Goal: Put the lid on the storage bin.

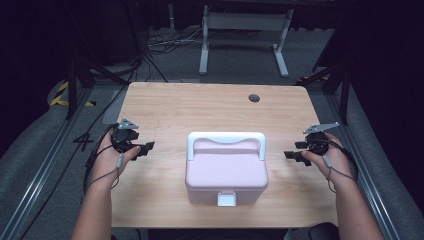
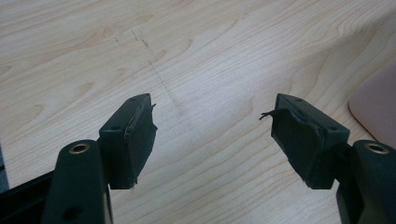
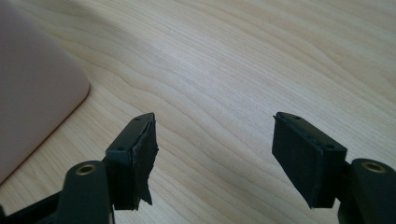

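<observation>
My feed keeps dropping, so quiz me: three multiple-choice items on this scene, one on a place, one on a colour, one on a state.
1. Where is the box on the table?
A. Between the two grippers
B. At the far edge
C. Left of both grippers

2. What colour is the box?
A. Blue
B. Pink
C. Green

3. How is the left gripper?
A. Shut on the handle
B. Open, holding nothing
C. Shut on the latch

Answers: 1 A, the left gripper and right gripper flank it. 2 B, pink body, white handle. 3 B, bare wood shows between its jaws.
</observation>
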